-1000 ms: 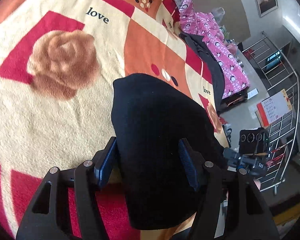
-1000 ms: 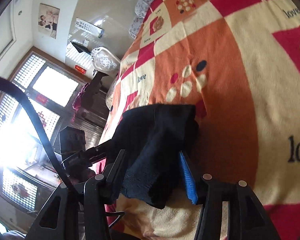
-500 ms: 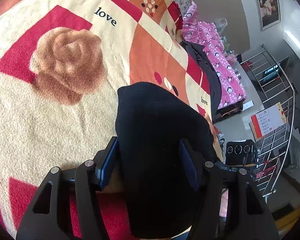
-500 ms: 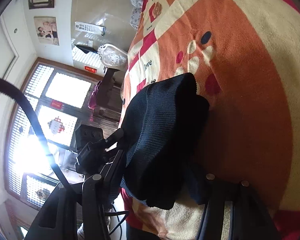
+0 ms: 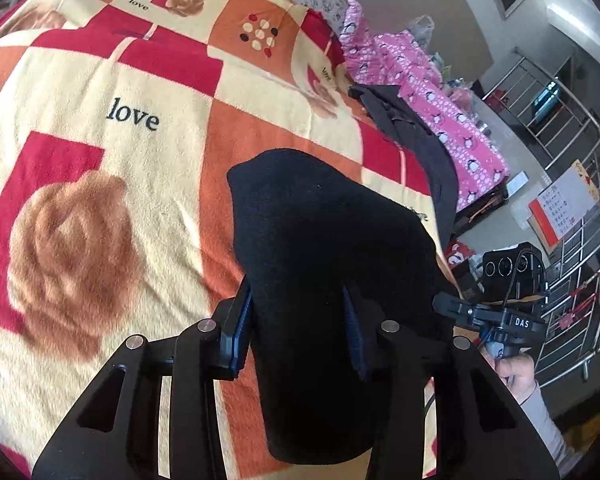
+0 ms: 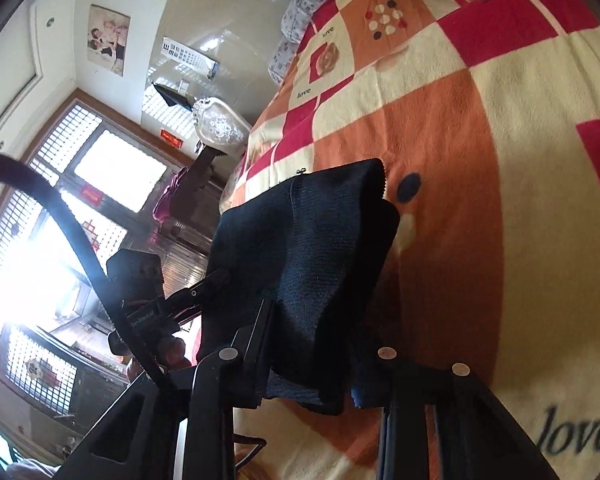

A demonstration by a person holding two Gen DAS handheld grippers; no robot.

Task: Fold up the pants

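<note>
My left gripper (image 5: pixel 298 330) points down over the pants (image 5: pixel 332 248), its jaws closing with the dark cloth bunched between them and both blue pads against the fabric. My right gripper (image 6: pixel 312 354) also tilts down at the pants, its jaws closing on a thick fold that fills the gap between the fingers. In the left view my right hand (image 5: pixel 516 372) shows just right of the pants, wrapped round its gripper's handle, with a grey sleeve (image 5: pixel 548 424) behind it.
</note>
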